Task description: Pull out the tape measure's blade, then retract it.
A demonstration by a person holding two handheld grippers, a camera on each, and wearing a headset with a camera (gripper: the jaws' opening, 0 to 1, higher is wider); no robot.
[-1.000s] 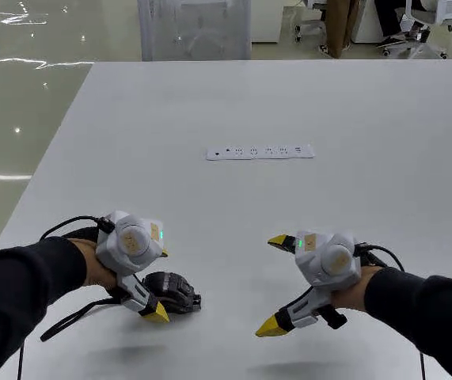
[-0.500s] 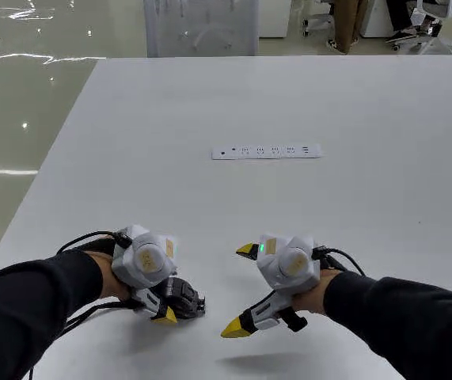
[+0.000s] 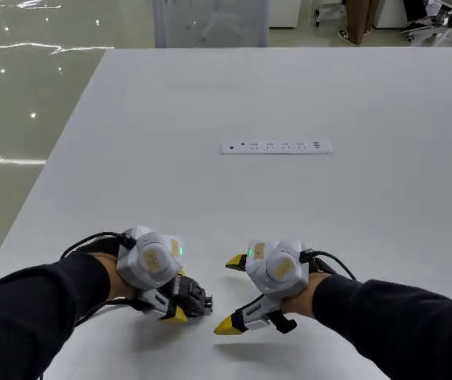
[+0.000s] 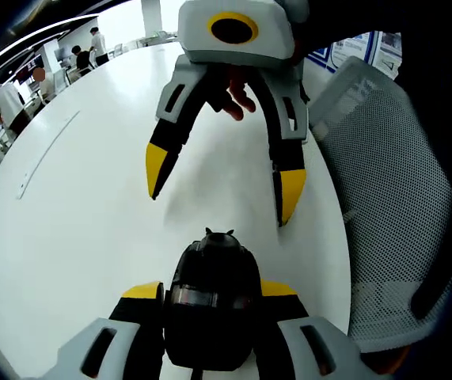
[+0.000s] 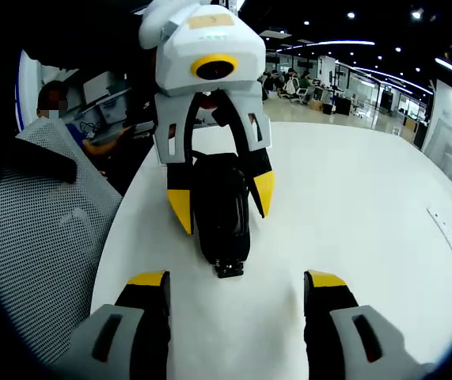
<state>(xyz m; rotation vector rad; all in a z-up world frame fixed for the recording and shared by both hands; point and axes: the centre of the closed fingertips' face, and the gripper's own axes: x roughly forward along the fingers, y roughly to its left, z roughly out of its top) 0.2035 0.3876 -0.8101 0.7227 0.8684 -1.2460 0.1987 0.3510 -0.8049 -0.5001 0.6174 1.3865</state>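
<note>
In the head view the black tape (image 3: 197,299) lies close to the near edge of the tabletop (image 3: 289,206), toward its left corner, clamped in the left gripper (image 3: 182,297). The right gripper (image 3: 229,293) hovers just beside it with its jaws spread wide and holding nothing. A power strip (image 3: 276,146) lies well apart, toward the middle of the tabletop. In the left gripper view the tape's case sits pinched between that gripper's own yellow-tipped jaws, its hook (image 4: 219,234) pointing forward at the right gripper, whose open jaws hang over the tabletop near the hook but apart from it. In the right gripper view that gripper's own jaws stand wide at the bottom, and the tape lies ahead on the line between them, hook end nearest, with the left gripper's jaws closed on its sides. No blade is out yet, so I judge this the approach before the pull. Next, the right gripper should move in, close on the small hook and draw it away along the tabletop while the left gripper holds the case firm; the hook is tiny, so the pinch has to be well aimed.
</note>
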